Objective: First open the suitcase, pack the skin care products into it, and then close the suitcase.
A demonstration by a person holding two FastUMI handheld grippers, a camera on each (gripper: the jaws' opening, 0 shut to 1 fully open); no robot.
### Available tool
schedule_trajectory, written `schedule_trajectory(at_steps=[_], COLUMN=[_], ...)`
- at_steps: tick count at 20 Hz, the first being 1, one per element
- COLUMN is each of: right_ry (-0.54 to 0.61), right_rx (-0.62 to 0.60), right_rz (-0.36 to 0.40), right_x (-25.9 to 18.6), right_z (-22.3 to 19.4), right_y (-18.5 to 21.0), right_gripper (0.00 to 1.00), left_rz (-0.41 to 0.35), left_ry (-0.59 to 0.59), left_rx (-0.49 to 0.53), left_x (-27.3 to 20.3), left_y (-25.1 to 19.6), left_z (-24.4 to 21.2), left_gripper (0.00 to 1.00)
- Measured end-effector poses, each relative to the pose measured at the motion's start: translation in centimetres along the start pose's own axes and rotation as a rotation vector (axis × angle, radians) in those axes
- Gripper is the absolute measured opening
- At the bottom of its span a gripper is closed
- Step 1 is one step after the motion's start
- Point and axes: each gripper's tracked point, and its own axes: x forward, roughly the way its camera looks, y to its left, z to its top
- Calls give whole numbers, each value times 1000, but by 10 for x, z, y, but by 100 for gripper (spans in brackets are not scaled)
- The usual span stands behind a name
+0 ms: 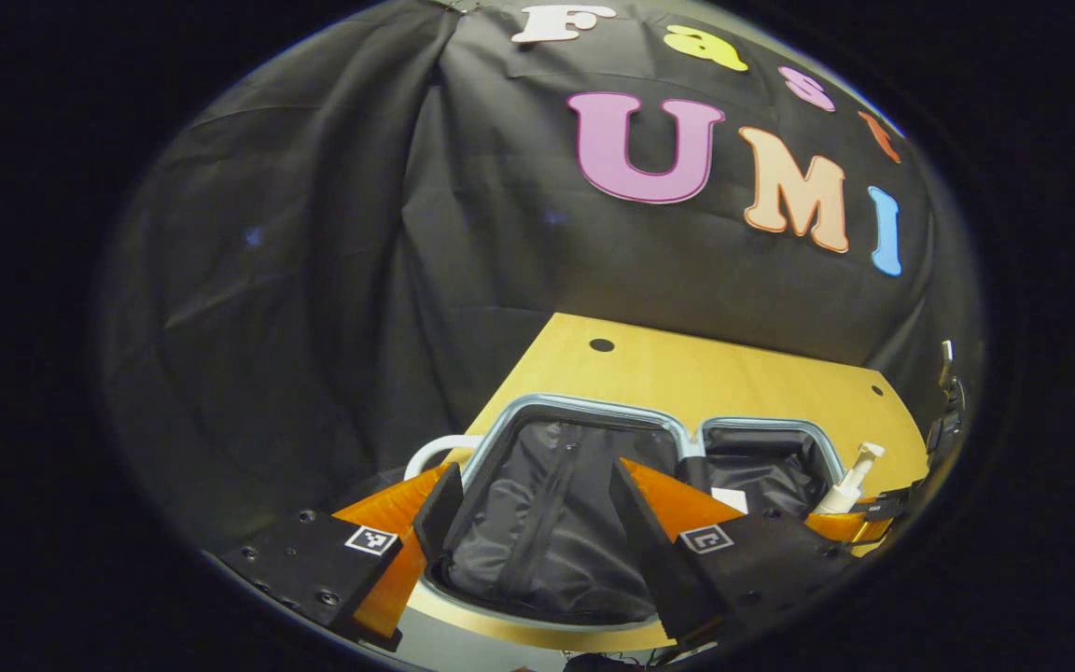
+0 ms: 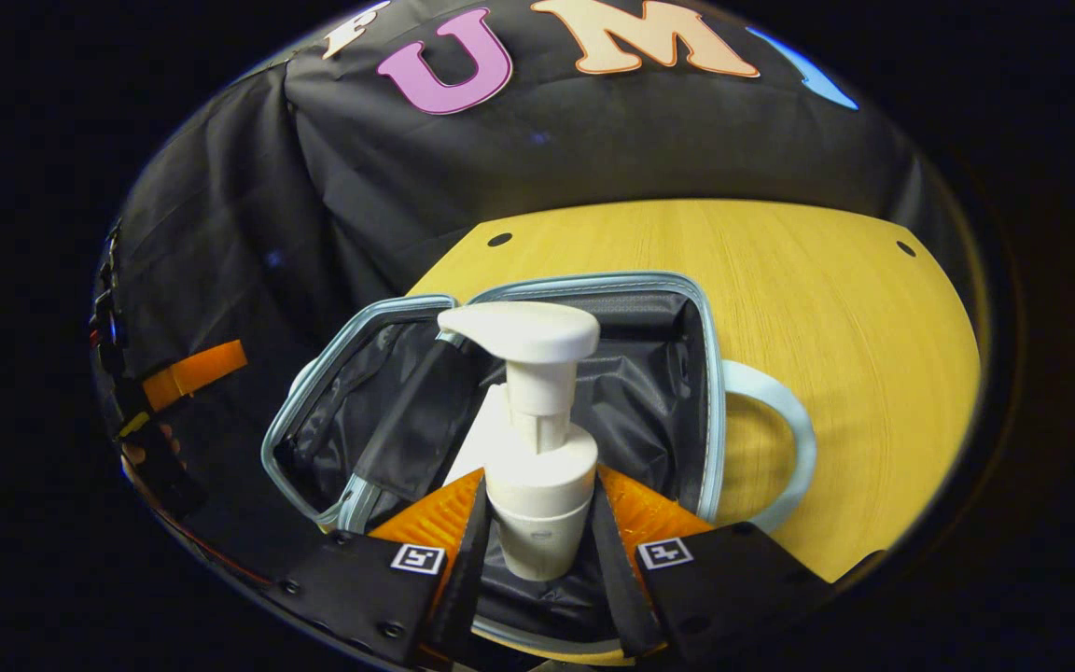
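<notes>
The white pump bottle (image 2: 537,439) hung over the open suitcase (image 2: 701,373), squeezed between both fingers of the right gripper (image 2: 537,551), probably so it could go down inside. The left gripper (image 1: 537,532) waited over the other half with its fingers apart, holding nothing. The suitcase lay on a yellow wooden table (image 2: 855,308) by the black cloth wall (image 1: 314,280).

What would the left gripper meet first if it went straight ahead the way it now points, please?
Most likely the dark lining of the open suitcase, which lies between the left gripper's spread fingers; depth is hard to judge.
</notes>
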Motion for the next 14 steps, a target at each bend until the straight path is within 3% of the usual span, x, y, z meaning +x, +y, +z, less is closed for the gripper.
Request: schedule_trajectory(at_steps=[3, 4, 7, 9, 10, 11, 13, 14], right_ry=[-3, -9, -30, -54, -71, -85, -117, -130], right_rx=[3, 15, 32, 34, 28, 19, 2, -5], right_rz=[-52, -51, -45, -31, -31, -33, -40, -46], right_x=[10, 8, 6, 1, -3, -7, -15, -20], right_z=[-2, 1, 5, 11, 15, 19, 29, 32], right_y=[-2, 1, 7, 11, 13, 14, 13, 12], right_gripper=[62, 58, 77, 97, 98, 94, 98, 94], left_rz=[28, 43, 83, 104, 114, 116, 112, 112], left_ry=[19, 27, 57, 87, 102, 117, 161, 181], left_rx=[-34, -40, -54, -55, -52, -53, -65, -73], left_x=[13, 18, 36, 48, 56, 64, 82, 91], left_y=[29, 41, 71, 89, 98, 103, 112, 116], left_z=[-5, -9, -16, -23, -28, -32, -45, -50], left_gripper=[94, 94, 94, 95, 94, 94, 94, 94])
